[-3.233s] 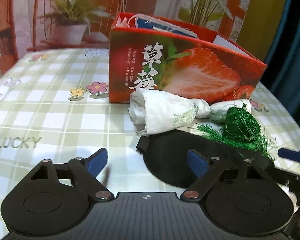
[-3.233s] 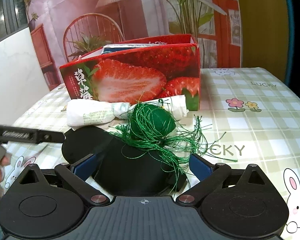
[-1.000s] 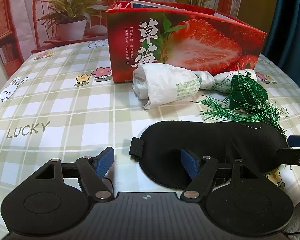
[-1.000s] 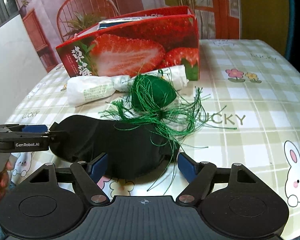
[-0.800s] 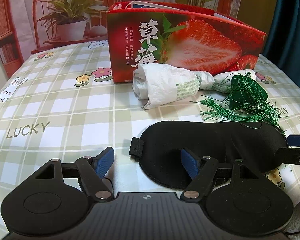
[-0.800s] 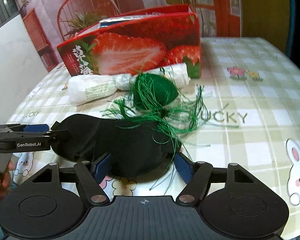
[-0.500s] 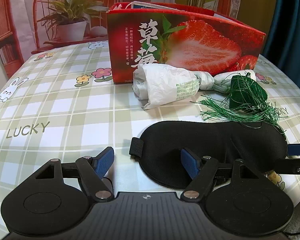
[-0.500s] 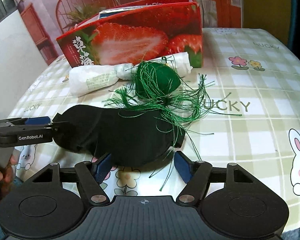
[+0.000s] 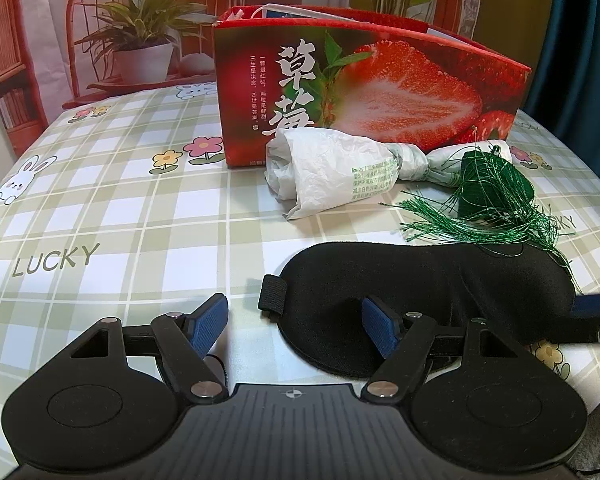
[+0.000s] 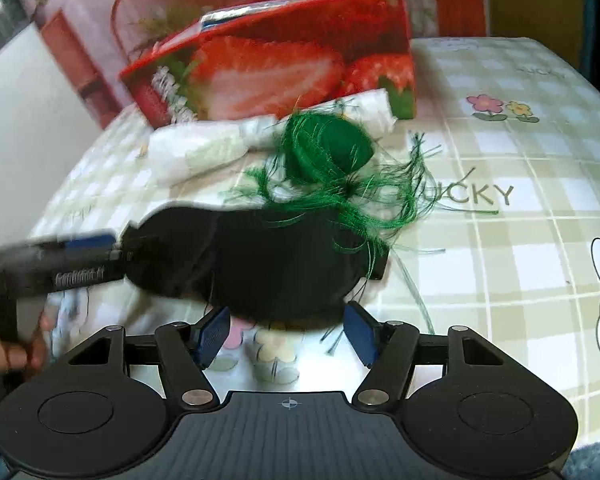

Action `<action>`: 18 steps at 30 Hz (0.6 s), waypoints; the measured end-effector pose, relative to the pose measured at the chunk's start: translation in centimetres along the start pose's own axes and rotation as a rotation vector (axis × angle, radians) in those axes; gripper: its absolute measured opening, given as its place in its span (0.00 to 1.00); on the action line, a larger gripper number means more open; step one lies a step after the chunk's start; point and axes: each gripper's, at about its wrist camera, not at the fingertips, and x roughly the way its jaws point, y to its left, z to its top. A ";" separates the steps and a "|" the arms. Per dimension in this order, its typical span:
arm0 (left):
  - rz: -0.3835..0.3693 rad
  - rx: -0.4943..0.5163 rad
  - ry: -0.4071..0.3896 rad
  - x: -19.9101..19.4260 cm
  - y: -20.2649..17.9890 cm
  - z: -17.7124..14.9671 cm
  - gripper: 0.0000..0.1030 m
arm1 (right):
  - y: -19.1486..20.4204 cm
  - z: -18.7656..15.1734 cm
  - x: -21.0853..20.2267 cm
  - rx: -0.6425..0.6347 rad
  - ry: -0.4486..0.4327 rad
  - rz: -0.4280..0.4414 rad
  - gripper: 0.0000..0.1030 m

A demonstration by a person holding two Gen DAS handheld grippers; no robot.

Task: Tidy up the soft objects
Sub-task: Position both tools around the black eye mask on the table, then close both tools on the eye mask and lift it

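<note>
- Lying flat near the table's (image 9: pixel 100 208) front edge, the black eye mask (image 9: pixel 428 292) has green tassel (image 9: pixel 492 196) threads trailing over its far rim.
- Left gripper (image 9: pixel 294 326) is spread wide, right finger over the mask.
- Right gripper (image 10: pixel 286 334) is parted, just before the mask.
- White bag roll (image 9: pixel 332 172) lies against the strawberry box (image 9: pixel 372 96).
</note>
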 end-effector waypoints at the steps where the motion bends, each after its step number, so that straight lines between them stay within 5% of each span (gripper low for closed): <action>1: -0.001 -0.001 -0.002 0.0 0.0 0.0 0.73 | -0.4 0.3 0.1 0.031 -0.009 0.011 0.59; 6: -0.013 -0.006 -0.009 0.0 0.0 -0.1 0.76 | -2.2 1.3 0.8 0.165 -0.067 0.032 0.57; 16: -0.123 -0.061 -0.019 -0.1 0.0 -0.2 0.76 | -1.2 1.8 1.6 0.103 -0.057 0.017 0.31; 18: -0.128 -0.072 -0.022 -0.2 0.2 -0.2 0.68 | -1.1 1.7 1.6 0.104 -0.050 0.031 0.28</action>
